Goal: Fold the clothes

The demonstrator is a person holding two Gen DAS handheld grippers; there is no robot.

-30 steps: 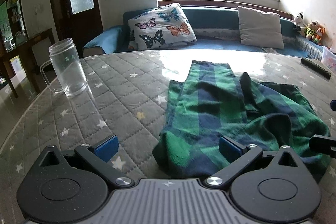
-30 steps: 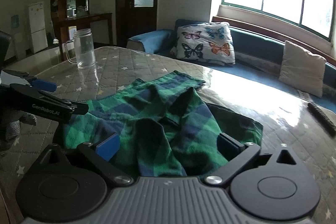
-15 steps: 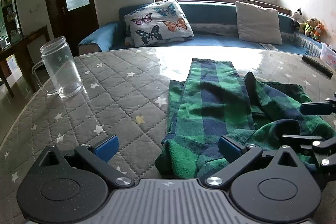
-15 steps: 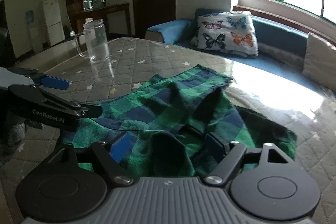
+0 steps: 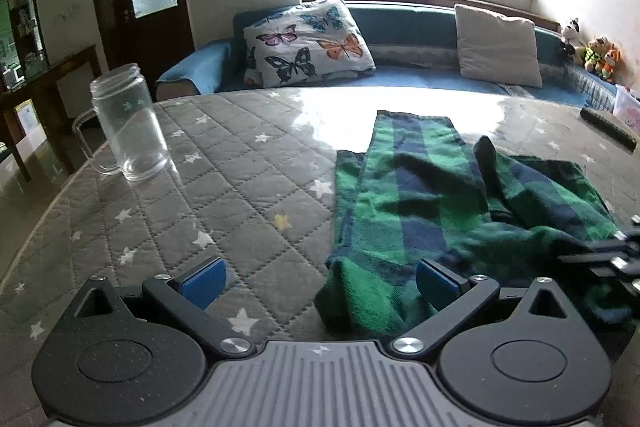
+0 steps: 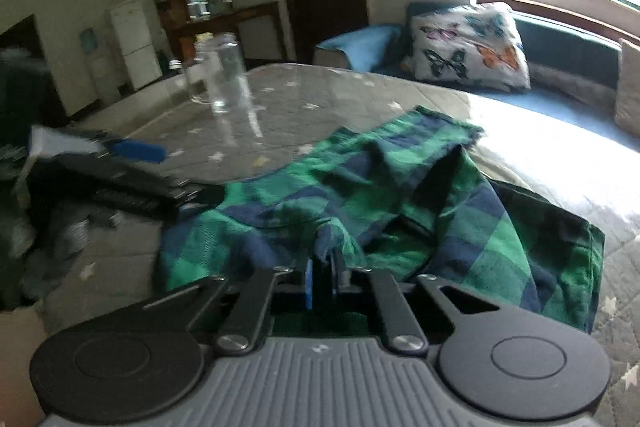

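Left wrist view, left to right: glass jar mug (image 5: 127,131) stands upright near the table's left edge, well apart from the cloth. Quilted grey star-print table cover (image 5: 224,187) lies bare between the mug and the garment, wide open stretch. Left gripper (image 5: 318,281) is spread wide, blue pads apart; left pad over bare quilt, right pad at the near hem of the green-and-navy plaid garment (image 5: 420,211), not pinching it. Garment lies right of table centre, one narrow strip flat toward the window, the rest rumpled rightward. A dark remote-like bar (image 5: 608,128) sits near the far right edge. Butterfly cushion (image 5: 308,43) on the sofa behind.

Right wrist view: blurred. Left gripper (image 6: 132,163) enters at left, by the garment's left edge. Right gripper (image 6: 322,277) is pressed together, pinching a raised fold of the plaid garment (image 6: 400,203). Bare quilt right of the cloth's edge.
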